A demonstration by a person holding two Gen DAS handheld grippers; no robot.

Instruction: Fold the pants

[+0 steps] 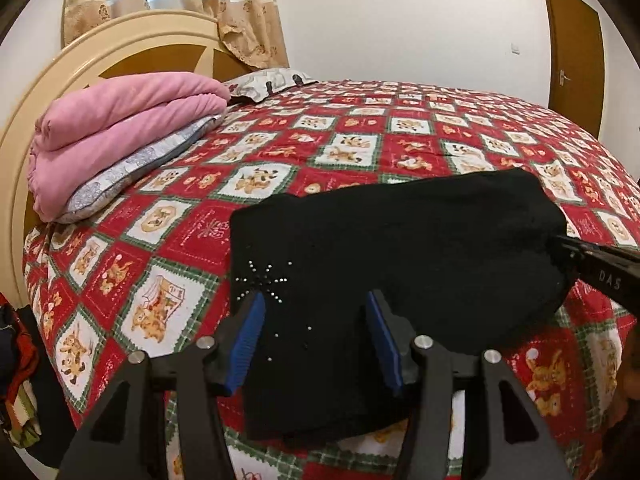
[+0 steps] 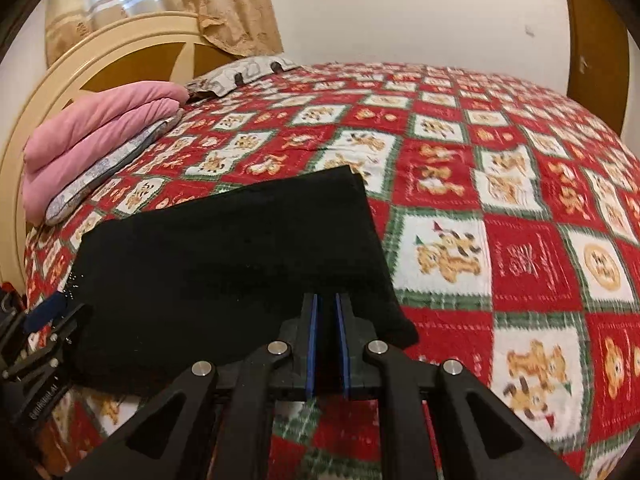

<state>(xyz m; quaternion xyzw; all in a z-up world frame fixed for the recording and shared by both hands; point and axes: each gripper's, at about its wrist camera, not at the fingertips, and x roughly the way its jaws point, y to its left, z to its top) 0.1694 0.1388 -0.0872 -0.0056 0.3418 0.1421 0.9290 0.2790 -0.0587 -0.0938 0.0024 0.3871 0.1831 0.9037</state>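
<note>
The black pants [image 1: 400,264] lie folded into a thick rectangle near the front edge of the bed; they also show in the right wrist view [image 2: 232,264]. A rhinestone star pattern [image 1: 262,280] marks their left end. My left gripper [image 1: 316,308] is open, its blue pads [image 1: 250,340] wide apart over the pants' left part. My right gripper [image 2: 325,304] has its jaws nearly together at the pants' right front corner, a narrow gap between the pads; it is not clear whether cloth is pinched. It shows at the right of the left wrist view [image 1: 560,246].
The bed carries a red, white and green bear-patterned cover [image 2: 500,208]. A folded pink quilt [image 1: 120,128] on a grey pillow [image 1: 132,168] lies by the cream headboard [image 1: 52,92]. A brown door [image 1: 576,52] stands far right. Clothes [image 1: 20,380] hang at the left bedside.
</note>
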